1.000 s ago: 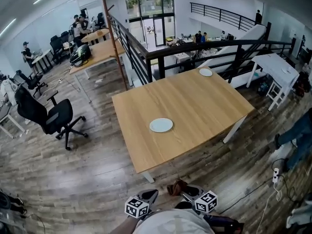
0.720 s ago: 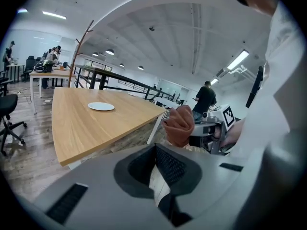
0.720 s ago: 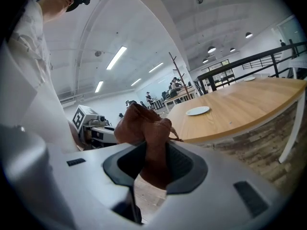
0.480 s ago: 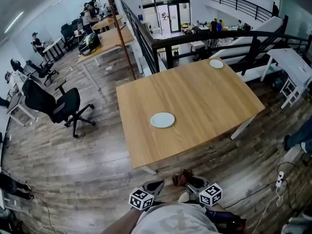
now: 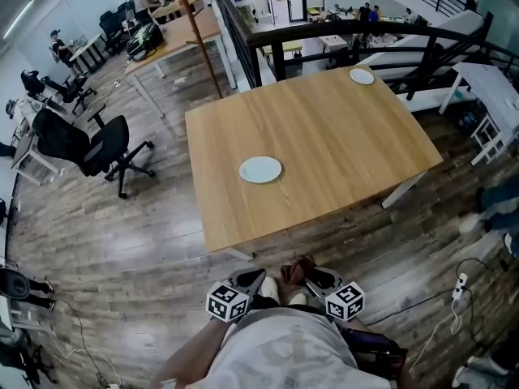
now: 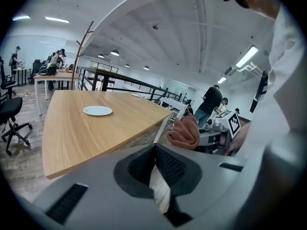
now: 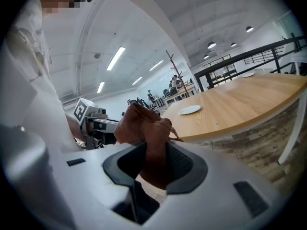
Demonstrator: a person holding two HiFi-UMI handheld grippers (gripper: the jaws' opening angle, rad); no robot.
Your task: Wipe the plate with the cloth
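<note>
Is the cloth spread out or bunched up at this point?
Bunched up. The brown cloth is a crumpled wad clamped between the jaws of the right gripper, none of it laid flat.

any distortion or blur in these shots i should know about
Head view: fisheye bows the table edges, yet the plate stays sharp. Left gripper view: black round vignette, near foreground soft. Right gripper view: the cloth by the lens is soft, the far plate crisper.

Count on inspection: 2 white plates [image 5: 260, 169] [image 5: 362, 76]; 1 brown cloth [image 5: 296, 267]; 2 grippers [image 5: 250, 282] [image 5: 315, 280]; 2 marker cubes [image 5: 227, 304] [image 5: 345, 301].
</note>
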